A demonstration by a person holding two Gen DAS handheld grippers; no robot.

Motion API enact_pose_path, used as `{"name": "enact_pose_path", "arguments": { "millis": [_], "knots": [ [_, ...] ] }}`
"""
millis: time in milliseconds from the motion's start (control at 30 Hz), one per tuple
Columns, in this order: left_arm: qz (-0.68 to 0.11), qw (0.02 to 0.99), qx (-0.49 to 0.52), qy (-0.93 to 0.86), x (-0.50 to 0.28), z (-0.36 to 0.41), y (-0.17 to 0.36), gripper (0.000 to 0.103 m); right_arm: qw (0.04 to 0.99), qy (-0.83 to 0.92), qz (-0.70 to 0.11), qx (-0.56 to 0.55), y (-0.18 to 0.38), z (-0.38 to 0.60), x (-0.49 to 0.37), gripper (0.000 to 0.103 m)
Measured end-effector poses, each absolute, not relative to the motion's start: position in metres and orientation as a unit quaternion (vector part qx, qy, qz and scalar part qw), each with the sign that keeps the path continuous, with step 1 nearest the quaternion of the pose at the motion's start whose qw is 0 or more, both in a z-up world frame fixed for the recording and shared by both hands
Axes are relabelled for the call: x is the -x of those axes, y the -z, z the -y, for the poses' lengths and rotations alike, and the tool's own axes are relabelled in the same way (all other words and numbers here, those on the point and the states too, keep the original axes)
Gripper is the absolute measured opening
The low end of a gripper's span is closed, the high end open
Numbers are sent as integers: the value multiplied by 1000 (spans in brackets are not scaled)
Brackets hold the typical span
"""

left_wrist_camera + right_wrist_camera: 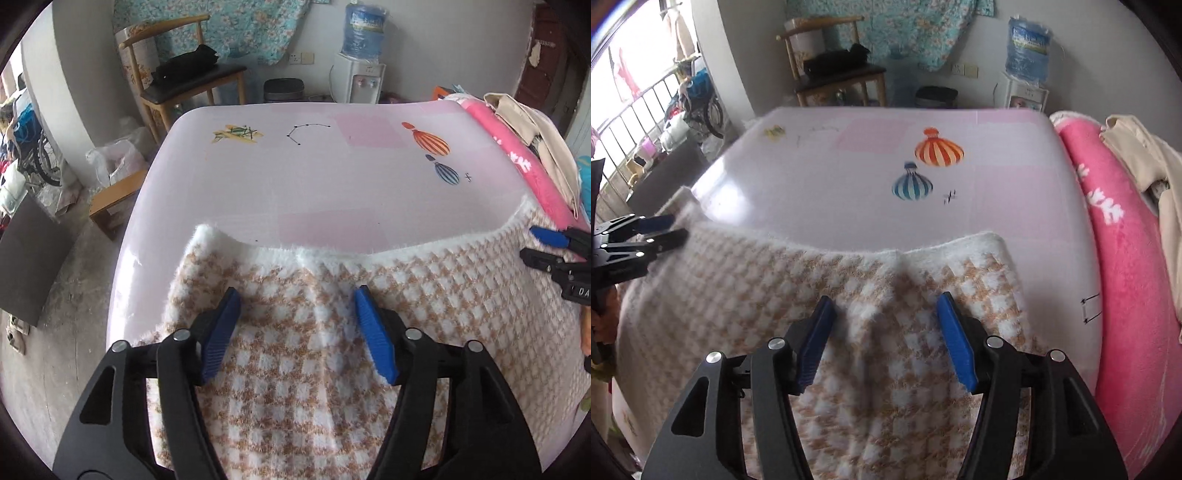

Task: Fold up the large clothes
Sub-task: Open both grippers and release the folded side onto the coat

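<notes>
While the fuzzy checked garment (295,332) lies spread on the pale pink desk (332,177), left gripper (297,293) and right gripper (884,299) hover over it, jaws apart.

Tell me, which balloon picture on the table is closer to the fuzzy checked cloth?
The blue striped balloon. It sits lower on the pink table, nearer the checked cloth, while the bigger orange striped balloon is printed farther back.
</notes>
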State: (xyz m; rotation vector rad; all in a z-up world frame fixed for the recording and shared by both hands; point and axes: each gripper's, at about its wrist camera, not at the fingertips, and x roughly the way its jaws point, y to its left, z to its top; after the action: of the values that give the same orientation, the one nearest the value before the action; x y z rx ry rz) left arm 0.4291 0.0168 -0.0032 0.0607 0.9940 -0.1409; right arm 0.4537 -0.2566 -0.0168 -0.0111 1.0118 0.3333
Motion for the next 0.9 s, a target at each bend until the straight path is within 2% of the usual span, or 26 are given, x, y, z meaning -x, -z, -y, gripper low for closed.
{"name": "enact_pose_path", "arguments": {
  "millis": [133, 333, 433, 500, 567, 767, 900],
  "knots": [
    [-474, 878, -5, 67, -428, -24, -3, 68, 864, -146, -481, -30, 8, 270, -453, 61],
    [-424, 897, -7, 121, -396, -2, -49, 67, 871, -179, -457, -21, -21, 254, -424, 63],
    [-448, 884, -12, 135, -393, 22, -38, 67, 861, -165, -482, 2, -2, 242, -428, 67],
    [-485, 865, -34, 119, -402, 36, -10, 68, 855, -143, -499, 18, 18, 242, -436, 78],
    [-470, 876, -44, 101, -401, 38, -1, 70, 853, -139, -504, -5, 20, 248, -437, 78],
    [-449, 886, -46, 108, -360, 30, -34, 68, 867, -146, -477, -13, -21, 258, -383, 78],
    [-485, 866, -32, 118, -336, 28, -15, 72, 855, -146, -499, -4, -1, 256, -358, 78]
  ]
}}
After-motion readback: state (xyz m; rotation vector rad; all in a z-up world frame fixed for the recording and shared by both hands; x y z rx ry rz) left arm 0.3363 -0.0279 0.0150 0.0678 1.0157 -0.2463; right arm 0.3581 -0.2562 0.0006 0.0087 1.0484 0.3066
